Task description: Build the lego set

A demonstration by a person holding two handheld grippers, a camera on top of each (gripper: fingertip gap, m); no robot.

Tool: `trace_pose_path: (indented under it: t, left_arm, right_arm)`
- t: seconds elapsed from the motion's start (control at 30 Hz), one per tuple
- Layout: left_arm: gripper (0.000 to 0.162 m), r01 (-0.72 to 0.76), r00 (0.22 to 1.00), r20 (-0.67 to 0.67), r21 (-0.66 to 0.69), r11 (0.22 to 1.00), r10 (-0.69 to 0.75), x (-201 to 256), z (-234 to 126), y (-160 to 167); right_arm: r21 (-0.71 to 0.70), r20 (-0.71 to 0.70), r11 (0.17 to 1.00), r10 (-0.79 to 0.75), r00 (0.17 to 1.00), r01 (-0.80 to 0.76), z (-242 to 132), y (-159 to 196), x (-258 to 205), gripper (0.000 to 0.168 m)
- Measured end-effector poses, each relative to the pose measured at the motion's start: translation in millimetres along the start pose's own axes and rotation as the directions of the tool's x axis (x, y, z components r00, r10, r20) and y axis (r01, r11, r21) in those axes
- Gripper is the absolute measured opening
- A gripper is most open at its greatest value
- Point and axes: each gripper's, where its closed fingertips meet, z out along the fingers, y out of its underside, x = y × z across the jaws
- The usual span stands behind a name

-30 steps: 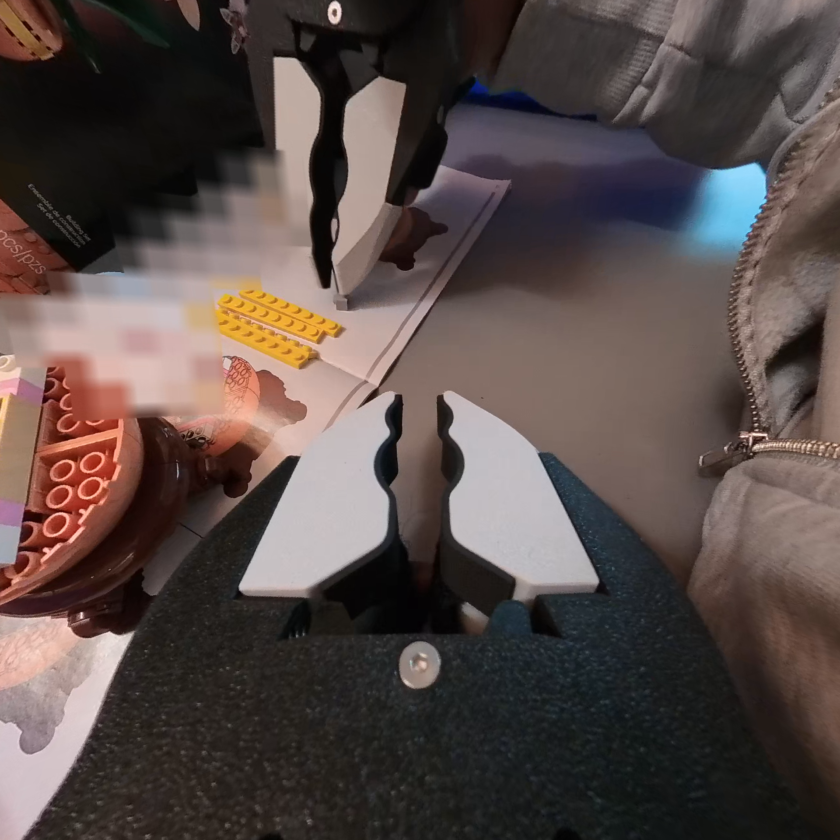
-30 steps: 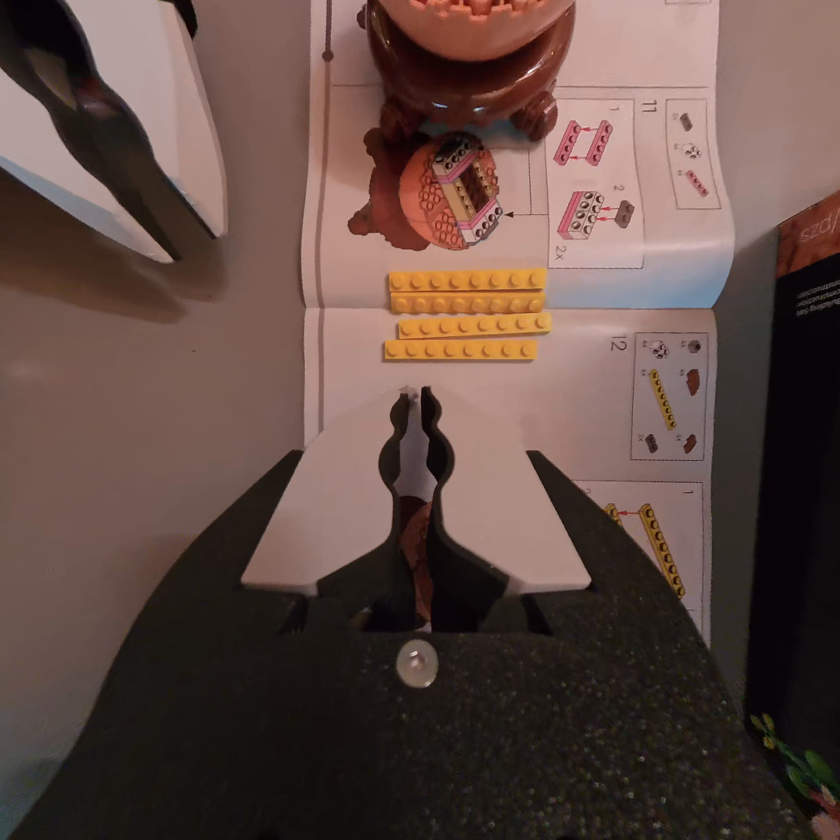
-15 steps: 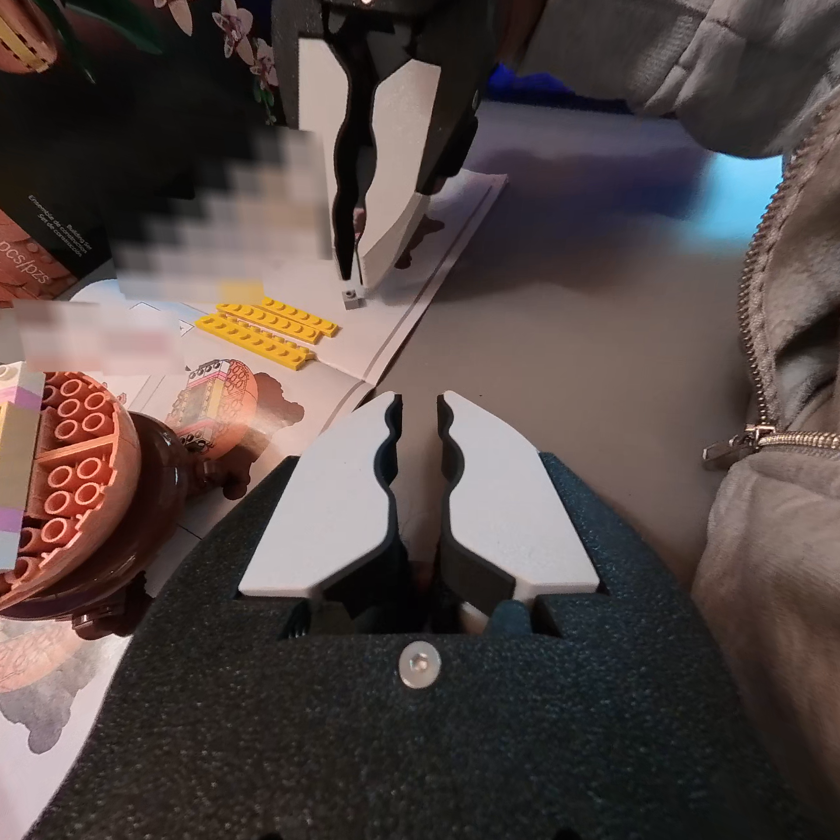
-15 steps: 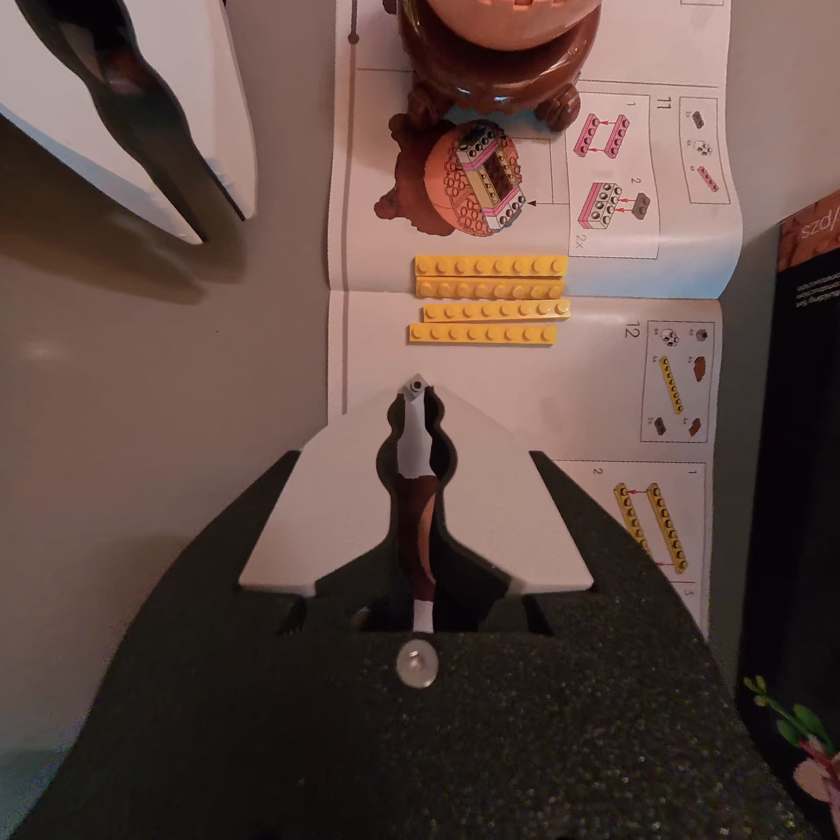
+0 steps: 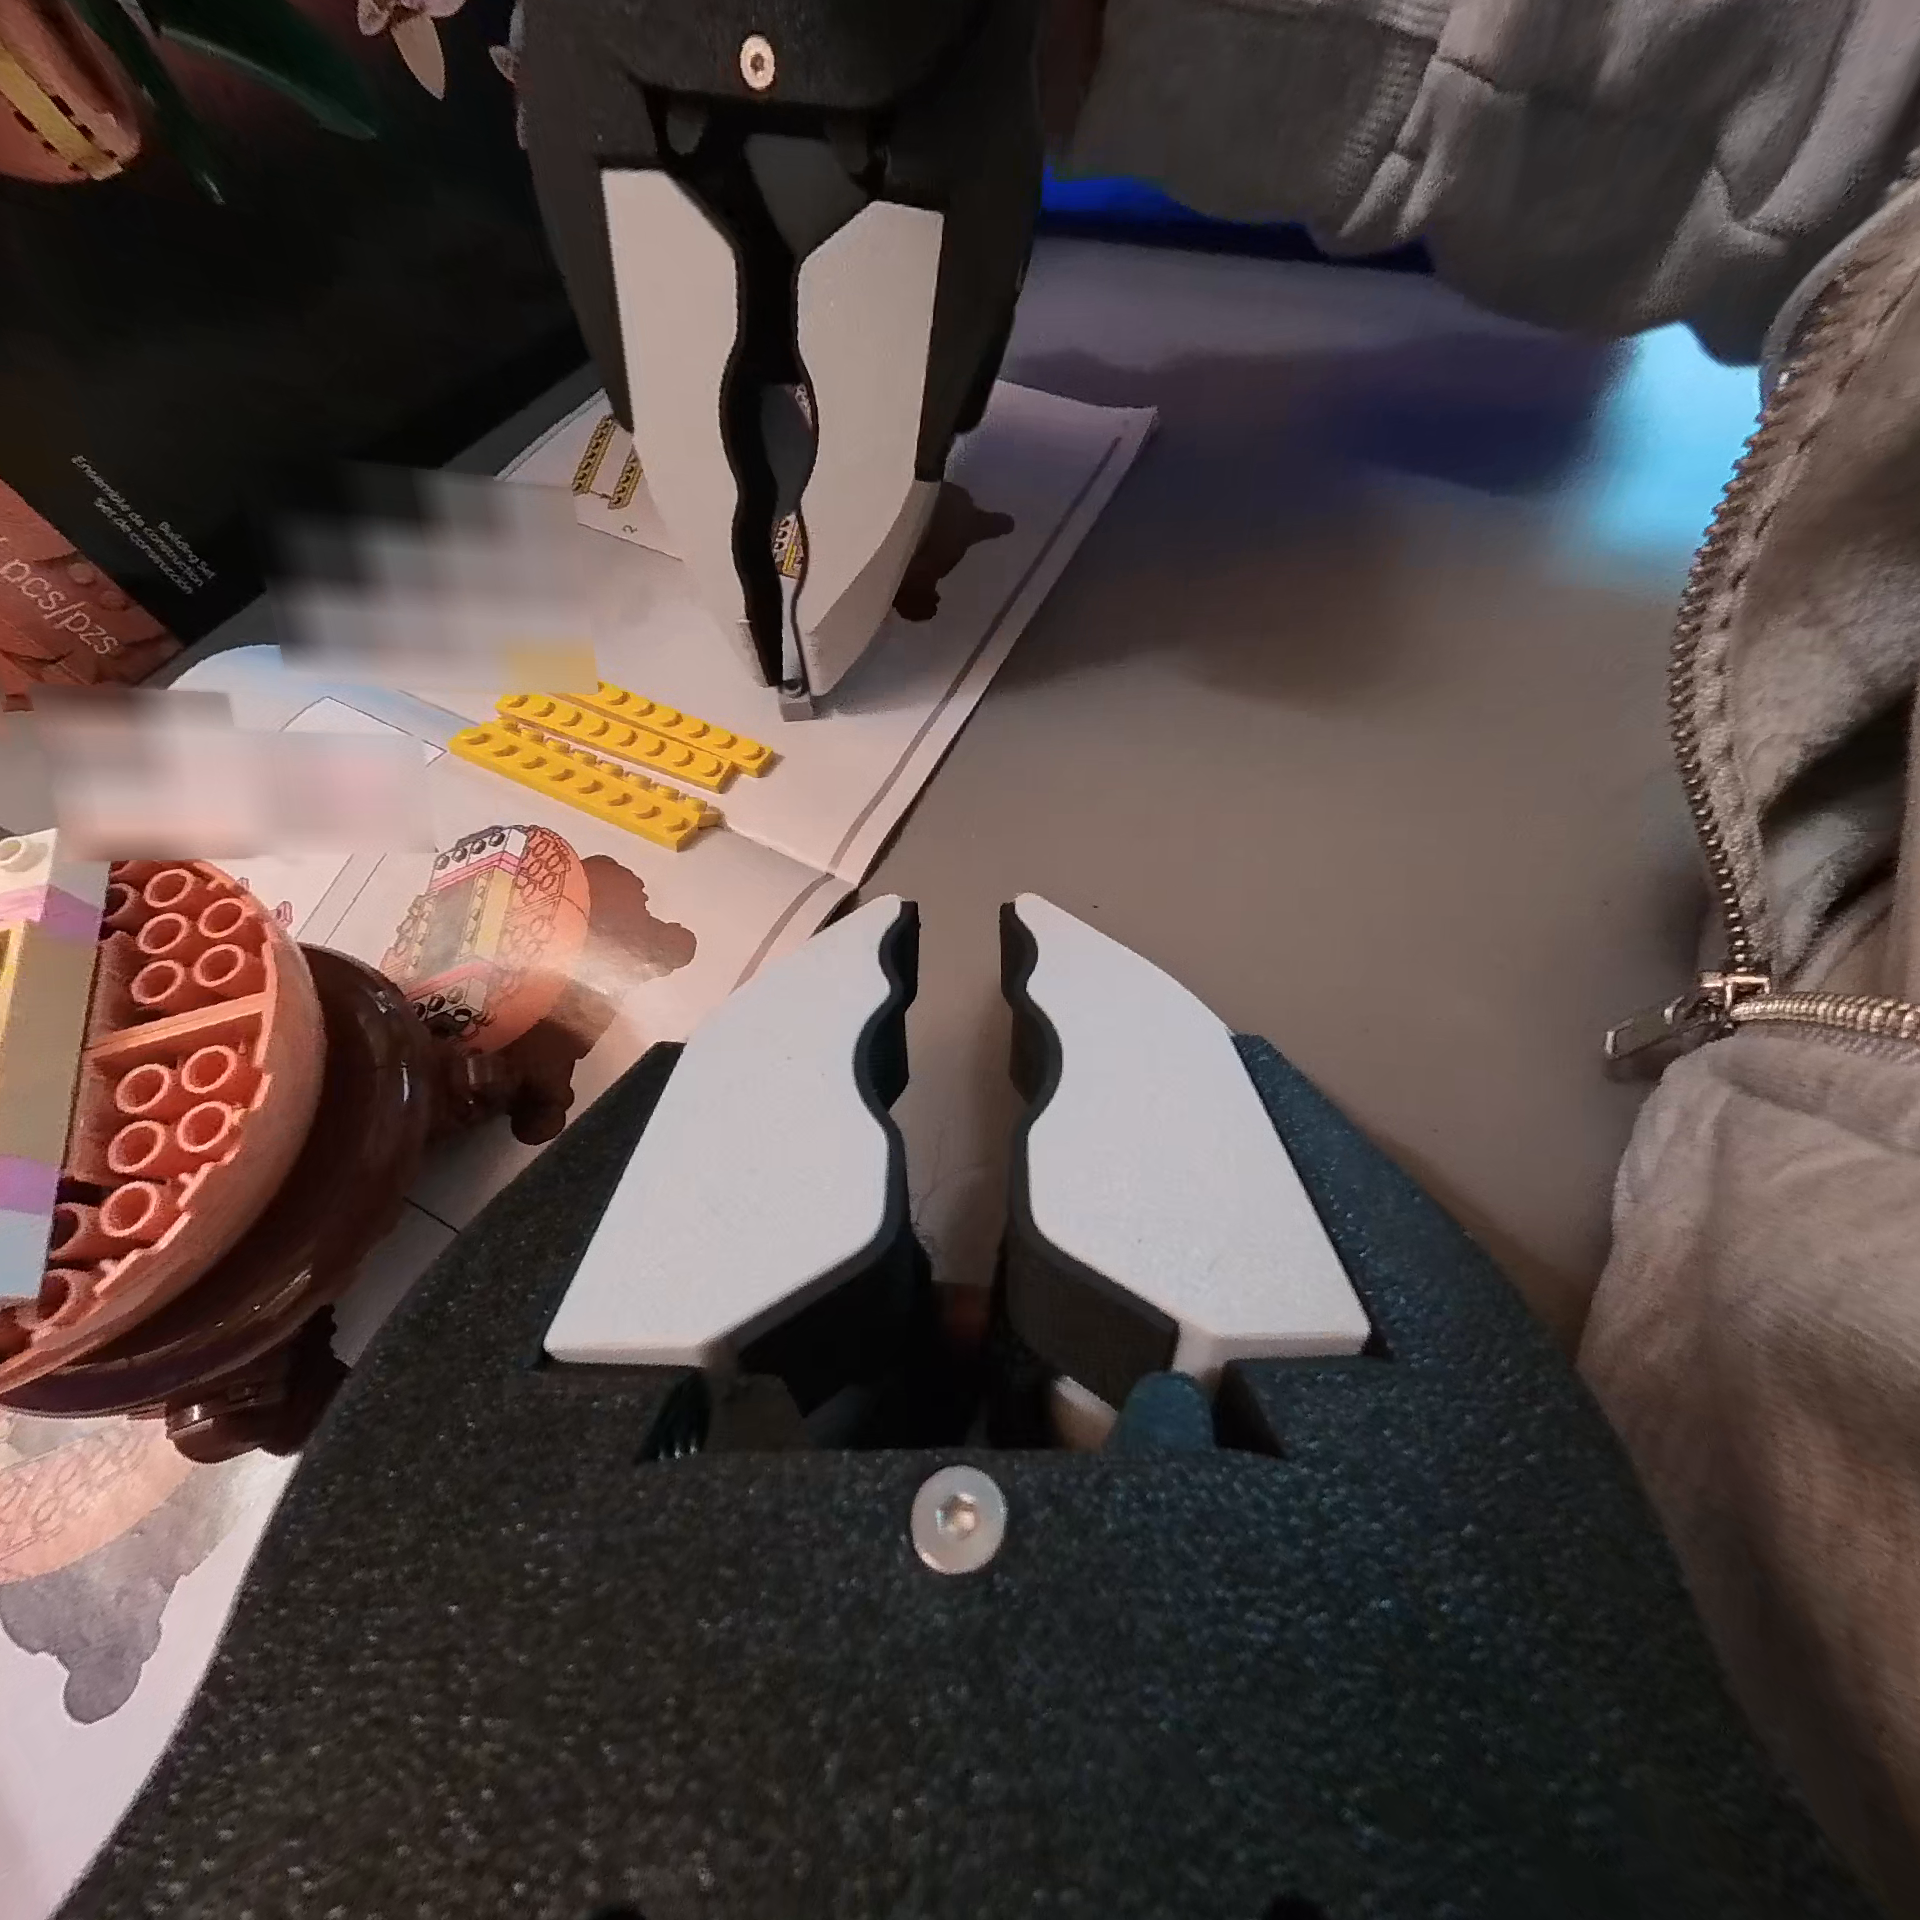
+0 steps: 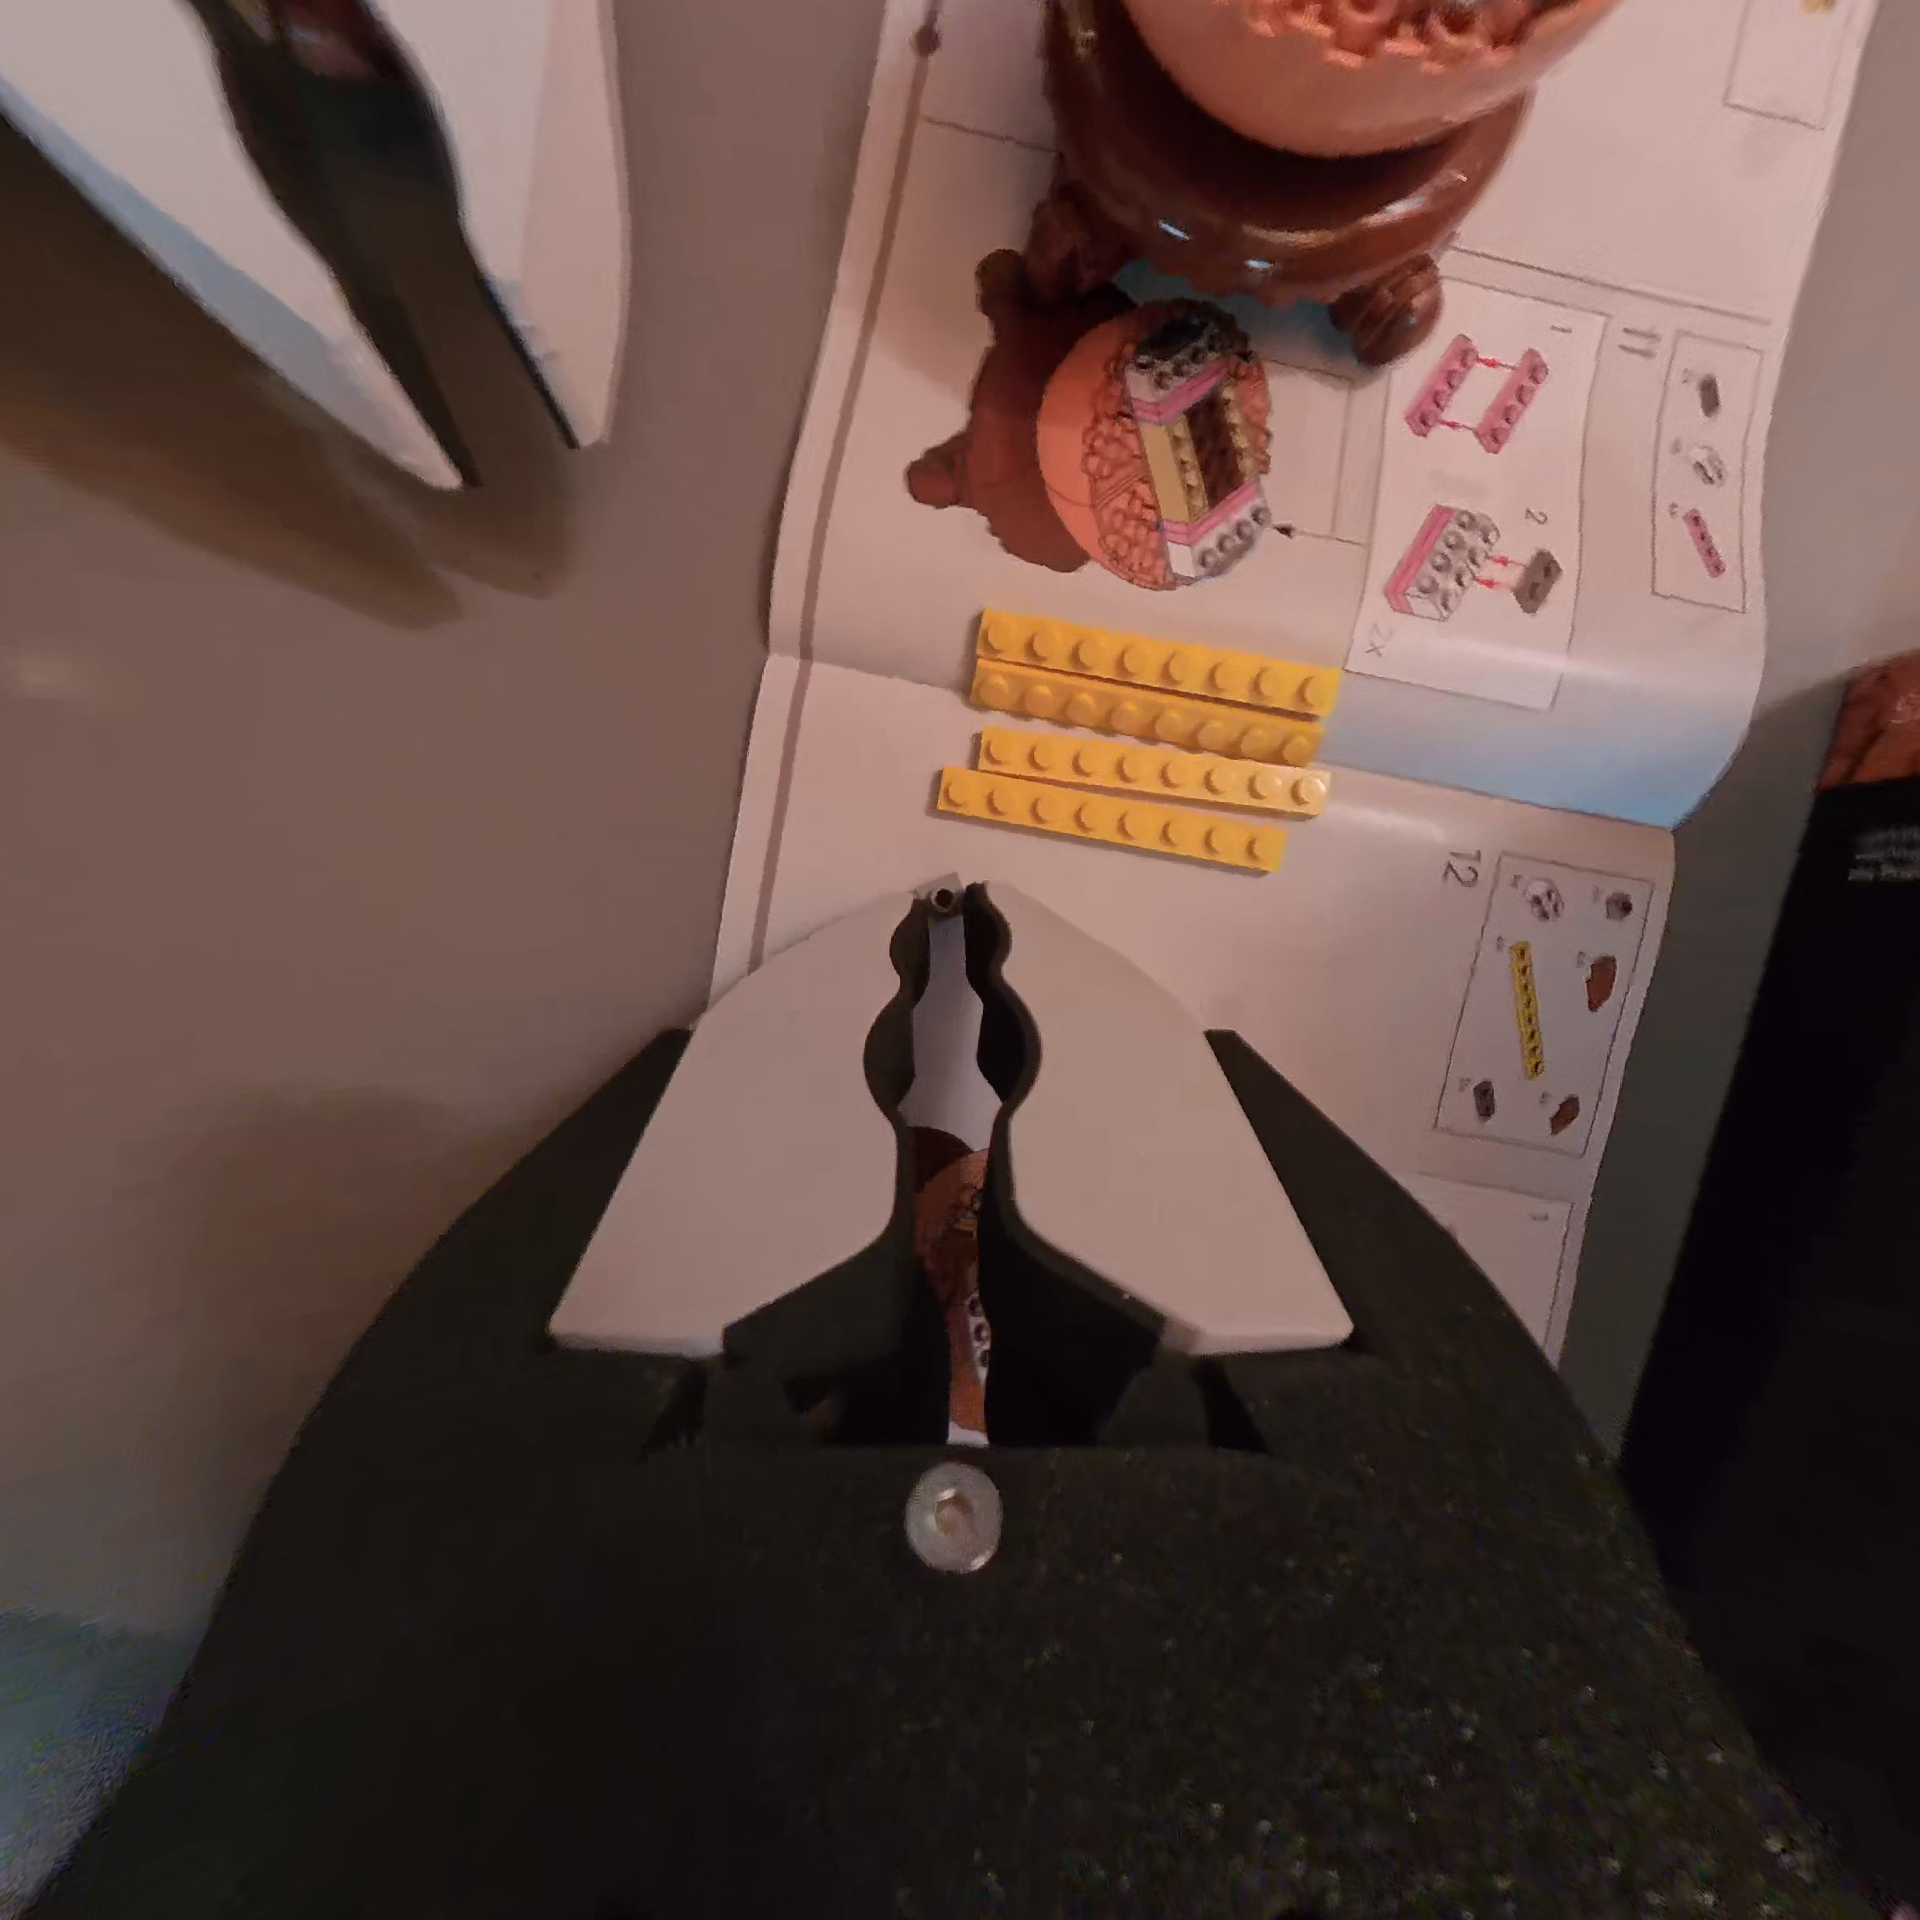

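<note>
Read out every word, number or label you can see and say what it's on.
I won't repeat writing; here is where it sits.
Instruction booklet: step numbers and part counts beside diagrams.
Black box: small white print on its side.
Yellow plates: nothing readable.
Small grey piece in the right gripper: no marking visible.

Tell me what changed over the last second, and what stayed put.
The right gripper, still shut on a small grey piece, lifted it off the instruction booklet, then came back down near the four yellow plates. The left gripper stayed open and empty; the plates and the brown pot model did not move.
</note>
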Motion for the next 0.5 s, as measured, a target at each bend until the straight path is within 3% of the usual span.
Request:
trace_pose_path:
  t: [0.1, 0.2, 0.5]
  left_arm:
    - [0.015, 0.005, 1.000, 0.000, 0.004, 1.000, -0.005, -0.5, -0.5, -0.4]
    - [0.015, 0.012, 1.000, -0.005, 0.002, 1.000, -0.012, -0.5, -0.3, -0.1]
    - [0.015, 0.003, 1.000, -0.014, 0.001, 1.000, -0.003, 1.4, -0.1, 0.1]
  right_arm:
    - [0.001, -0.111, 0.982, 0.186, 0.976, -0.187, -0.8, 0.0, 5.2, 0.006]
    - [0.061, -0.121, 0.947, 0.322, 0.939, -0.316, 1.0, -8.0, -0.7, 0.005]
    - [0.058, -0.140, 0.929, 0.371, 0.918, -0.367, 6.3, -9.8, -2.2, 0.008]
